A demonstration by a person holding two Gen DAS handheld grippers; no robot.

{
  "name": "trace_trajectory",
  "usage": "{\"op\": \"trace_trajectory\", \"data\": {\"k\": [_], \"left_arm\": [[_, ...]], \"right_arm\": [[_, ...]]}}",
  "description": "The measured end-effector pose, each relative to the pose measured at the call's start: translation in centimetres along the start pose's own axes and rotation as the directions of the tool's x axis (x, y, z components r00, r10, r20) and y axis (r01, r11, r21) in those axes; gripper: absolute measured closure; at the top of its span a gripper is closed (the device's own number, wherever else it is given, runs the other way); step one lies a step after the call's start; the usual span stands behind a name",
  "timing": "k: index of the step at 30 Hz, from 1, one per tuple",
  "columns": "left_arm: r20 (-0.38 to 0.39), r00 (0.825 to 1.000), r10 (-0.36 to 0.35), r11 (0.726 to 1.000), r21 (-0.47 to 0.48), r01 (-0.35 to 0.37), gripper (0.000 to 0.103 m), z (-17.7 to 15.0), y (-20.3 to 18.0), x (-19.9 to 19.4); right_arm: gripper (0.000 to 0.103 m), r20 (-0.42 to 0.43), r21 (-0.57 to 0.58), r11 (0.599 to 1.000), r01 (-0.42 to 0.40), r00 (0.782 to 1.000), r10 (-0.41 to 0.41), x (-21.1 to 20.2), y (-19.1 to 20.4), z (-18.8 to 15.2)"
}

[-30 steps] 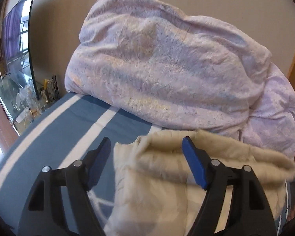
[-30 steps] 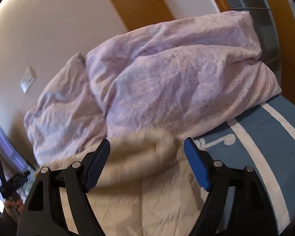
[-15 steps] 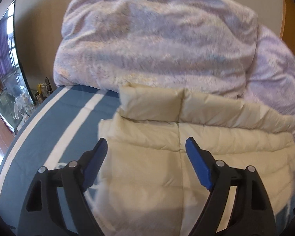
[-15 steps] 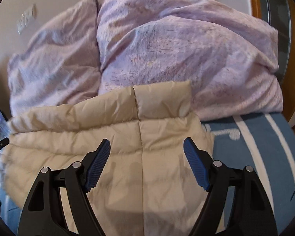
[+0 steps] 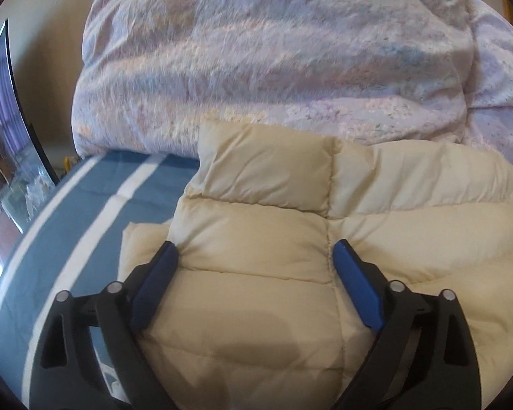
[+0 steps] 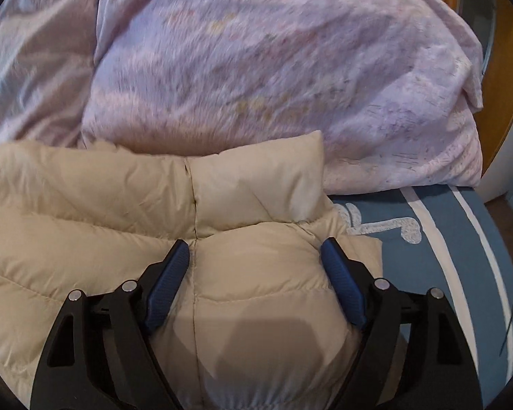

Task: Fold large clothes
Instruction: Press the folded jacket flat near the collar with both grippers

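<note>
A cream puffer jacket (image 5: 393, 205) lies spread on the bed, its padded collar (image 5: 266, 171) toward the quilt. My left gripper (image 5: 254, 246) hangs low over the jacket's left part. Its jaws are opening, with a quilted panel lying between the blue pads and not pinched. In the right wrist view the same jacket (image 6: 85, 205) fills the lower left. My right gripper (image 6: 255, 243) is over its right edge, jaws opening. A puffed section bulges up between the pads, which stand wide and do not squeeze it.
A big lilac quilt (image 5: 273, 51) is heaped right behind the jacket and also shows from the right wrist (image 6: 273, 68). The blue bed sheet with white stripes (image 5: 85, 212) extends left, and right (image 6: 444, 239). A dark curved screen (image 5: 3, 109) stands at the far left, a wooden door frame (image 6: 506, 68) at the right.
Both grippers have dropped closer to the bed. The jacket, bunched and blurred a second ago, now lies flat. The left jaws stand wider apart.
</note>
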State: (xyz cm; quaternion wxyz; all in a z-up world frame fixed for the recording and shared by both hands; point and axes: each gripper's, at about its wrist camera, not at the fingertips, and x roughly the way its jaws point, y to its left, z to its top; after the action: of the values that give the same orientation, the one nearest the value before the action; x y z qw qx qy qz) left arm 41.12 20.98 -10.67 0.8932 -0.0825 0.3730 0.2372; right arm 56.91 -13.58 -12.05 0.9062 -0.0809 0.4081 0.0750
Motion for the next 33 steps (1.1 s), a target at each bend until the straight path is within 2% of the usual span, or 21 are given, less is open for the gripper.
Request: {"op": "trace_trajectory", "data": {"k": [3, 10, 33], "left_arm": [[-0.037, 0.999, -0.013, 1.0, -0.027, 0.012, 0.002, 0.2, 0.5, 0.8], [-0.089, 0.996, -0.024, 0.999, -0.033, 0.022, 0.002, 0.3, 0.7, 2.0], [-0.11, 0.992, -0.062, 0.997, -0.056, 0.056, 0.002, 0.6, 1.1, 2.6]], "right_arm": [[0.018, -0.028, 0.009, 1.0, 0.006, 1.0, -0.006, 0.6, 0.0, 0.2], [0.016, -0.05, 0.03, 0.999, -0.011, 0.999, 0.013, 0.8, -0.2, -0.2], [0.013, -0.055, 0.051, 0.998, -0.034, 0.998, 0.036, 1.1, 0.0, 0.5]]}}
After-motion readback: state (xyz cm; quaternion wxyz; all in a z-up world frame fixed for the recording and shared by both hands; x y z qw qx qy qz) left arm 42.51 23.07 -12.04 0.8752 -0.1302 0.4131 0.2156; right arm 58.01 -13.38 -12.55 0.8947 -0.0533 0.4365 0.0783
